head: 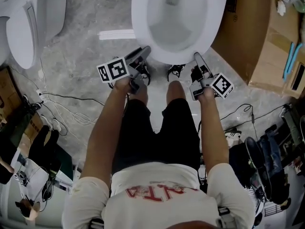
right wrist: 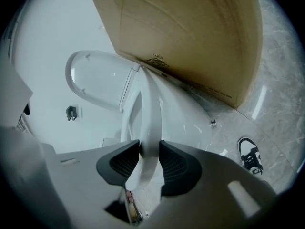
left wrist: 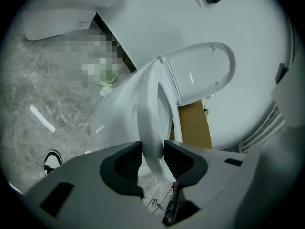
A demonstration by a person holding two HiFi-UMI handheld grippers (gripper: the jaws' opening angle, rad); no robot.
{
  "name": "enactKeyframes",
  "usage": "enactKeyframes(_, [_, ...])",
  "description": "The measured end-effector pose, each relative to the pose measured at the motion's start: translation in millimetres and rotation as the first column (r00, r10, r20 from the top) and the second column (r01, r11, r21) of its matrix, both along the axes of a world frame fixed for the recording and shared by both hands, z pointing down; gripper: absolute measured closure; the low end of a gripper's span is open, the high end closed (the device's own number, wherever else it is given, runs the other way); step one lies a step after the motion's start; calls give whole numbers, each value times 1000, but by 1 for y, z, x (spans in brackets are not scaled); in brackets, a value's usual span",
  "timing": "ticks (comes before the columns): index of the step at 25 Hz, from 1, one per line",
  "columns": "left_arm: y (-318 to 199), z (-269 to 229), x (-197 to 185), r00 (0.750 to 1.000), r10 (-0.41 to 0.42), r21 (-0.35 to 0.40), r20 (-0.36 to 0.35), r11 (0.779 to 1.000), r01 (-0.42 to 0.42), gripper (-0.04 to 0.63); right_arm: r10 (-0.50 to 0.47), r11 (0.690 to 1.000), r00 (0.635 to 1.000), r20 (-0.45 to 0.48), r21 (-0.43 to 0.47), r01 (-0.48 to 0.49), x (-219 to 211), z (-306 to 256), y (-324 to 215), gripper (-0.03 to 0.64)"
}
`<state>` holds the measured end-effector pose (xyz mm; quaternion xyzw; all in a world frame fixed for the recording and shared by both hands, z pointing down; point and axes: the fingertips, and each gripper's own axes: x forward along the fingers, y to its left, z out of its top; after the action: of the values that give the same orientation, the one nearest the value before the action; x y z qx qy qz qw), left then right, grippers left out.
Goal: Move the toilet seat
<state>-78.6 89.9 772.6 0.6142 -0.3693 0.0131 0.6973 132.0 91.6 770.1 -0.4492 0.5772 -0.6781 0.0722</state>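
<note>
Left tongs and right tongs both clamp the toilet seat at its front edge, over the bowl. Careful: on glossy plastic, lifting unevenly could slip it free and slam it.

The toilet runs off the head view's top edge. Print on the cardboard box is too tiny to read.

Soft, even indoor light gleams on the toilet seat and streaks the glossy floor; gripper views bow toward black-vignetted edges.
</note>
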Motion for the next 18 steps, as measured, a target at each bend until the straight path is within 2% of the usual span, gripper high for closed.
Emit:
enactKeyframes(7, [-3,-16,-3,999,-28,6,-26,1000,28,453,6,1000,999,-39,17,-5,3,-10,0,485])
enactKeyframes(12, [-7,-35,-2,999,-18,23,-46,1000,19,454,6,998,1000,-16,68,-5,-1,-31,-7,482])
enactKeyframes(18, [-14,-61,-1,994,-66,32,-87,997,69,459,17,997,1000,-6,80,-16,1,-57,-13,480])
